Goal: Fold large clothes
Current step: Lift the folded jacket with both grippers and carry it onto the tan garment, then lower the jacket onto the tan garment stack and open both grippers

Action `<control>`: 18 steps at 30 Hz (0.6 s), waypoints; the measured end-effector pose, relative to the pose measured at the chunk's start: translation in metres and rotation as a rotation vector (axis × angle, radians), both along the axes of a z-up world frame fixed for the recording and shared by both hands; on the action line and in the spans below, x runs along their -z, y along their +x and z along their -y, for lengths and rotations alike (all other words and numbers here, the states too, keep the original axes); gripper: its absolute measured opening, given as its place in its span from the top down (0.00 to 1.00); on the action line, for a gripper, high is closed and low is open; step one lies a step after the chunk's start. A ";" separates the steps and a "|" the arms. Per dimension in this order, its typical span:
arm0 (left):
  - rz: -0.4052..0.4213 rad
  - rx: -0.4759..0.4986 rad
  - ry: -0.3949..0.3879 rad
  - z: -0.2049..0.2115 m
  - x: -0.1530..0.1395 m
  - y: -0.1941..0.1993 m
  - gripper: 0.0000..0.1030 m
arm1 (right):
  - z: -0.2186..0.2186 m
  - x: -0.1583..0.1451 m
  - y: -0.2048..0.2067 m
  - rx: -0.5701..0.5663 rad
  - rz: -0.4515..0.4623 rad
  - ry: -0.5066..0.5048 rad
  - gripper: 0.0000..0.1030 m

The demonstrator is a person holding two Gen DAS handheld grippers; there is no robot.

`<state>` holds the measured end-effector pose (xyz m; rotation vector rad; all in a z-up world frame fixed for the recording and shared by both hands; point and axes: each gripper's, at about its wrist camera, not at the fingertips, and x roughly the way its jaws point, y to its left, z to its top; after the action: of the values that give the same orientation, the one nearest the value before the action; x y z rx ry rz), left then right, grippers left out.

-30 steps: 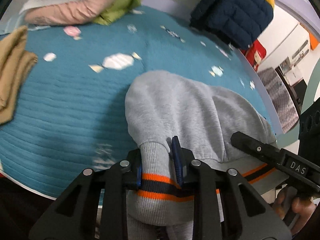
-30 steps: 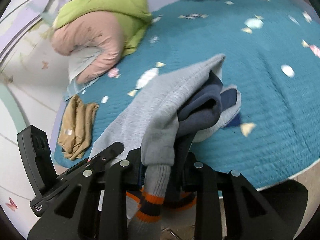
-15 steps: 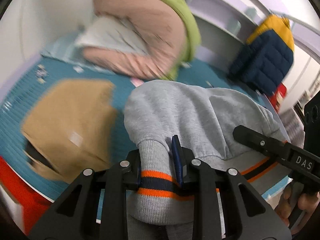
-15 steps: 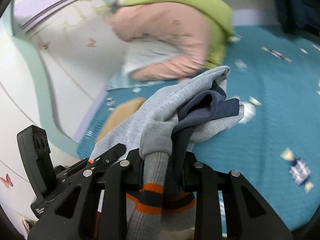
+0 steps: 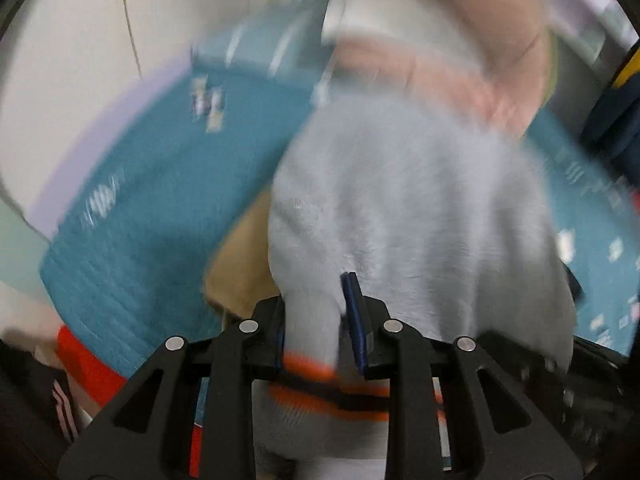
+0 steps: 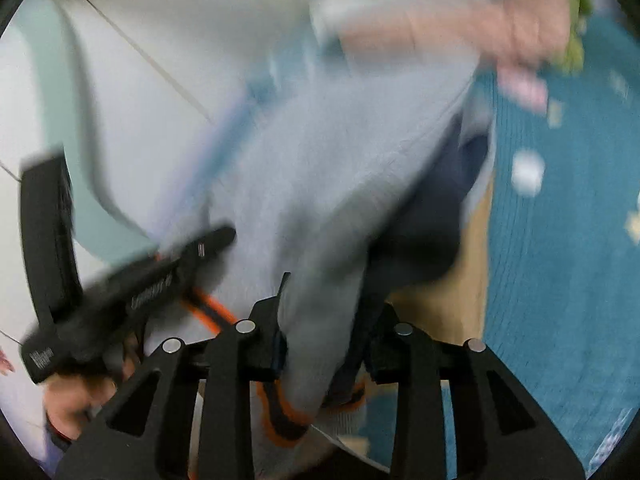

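1. The left claw (image 5: 320,332) pinched the ribbed, orange-striped hem of the grey sweater (image 5: 400,208); its jaws were opening slightly, with the hem between them and the far pad already standing a little off the cloth.
2. The right claw (image 6: 324,344) gripped the same hem further along, together with a navy layer (image 6: 424,224) of the garment; its jaws were likewise opening, cloth between them.
3. Compared with the views a second before, both claws had swung across the bed (image 5: 132,200) toward its corner, so that the wall (image 5: 80,60) and the pink bedding (image 5: 460,52) filled the background (both frames were blurred by motion).
4. The sweater hung forward from the two claws, above a tan garment (image 5: 240,264) lying on the bed.
5. Interpretation: the folded sweater was probably being carried to the tan garment to be stacked there; the loosening jaws suggest release was near.
6. The other claw (image 6: 120,292) and a hand (image 6: 76,400) appeared at left in the right view.
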<state>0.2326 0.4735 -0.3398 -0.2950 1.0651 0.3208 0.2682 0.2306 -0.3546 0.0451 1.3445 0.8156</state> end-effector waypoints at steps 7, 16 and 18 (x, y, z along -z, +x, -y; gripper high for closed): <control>0.063 -0.088 0.057 0.002 0.005 -0.028 0.41 | 0.016 0.019 0.003 -0.018 -0.025 0.010 0.58; 0.157 -0.102 0.210 0.052 -0.077 -0.076 0.13 | 0.089 -0.053 -0.012 -0.072 0.225 -0.016 0.29; 0.183 -0.086 0.215 0.076 -0.095 -0.084 0.11 | 0.112 -0.070 -0.023 -0.073 0.263 -0.031 0.20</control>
<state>0.1486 0.3979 -0.2447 -0.1733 0.8316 0.4727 0.2456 0.1190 -0.2846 -0.1322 1.1151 0.8317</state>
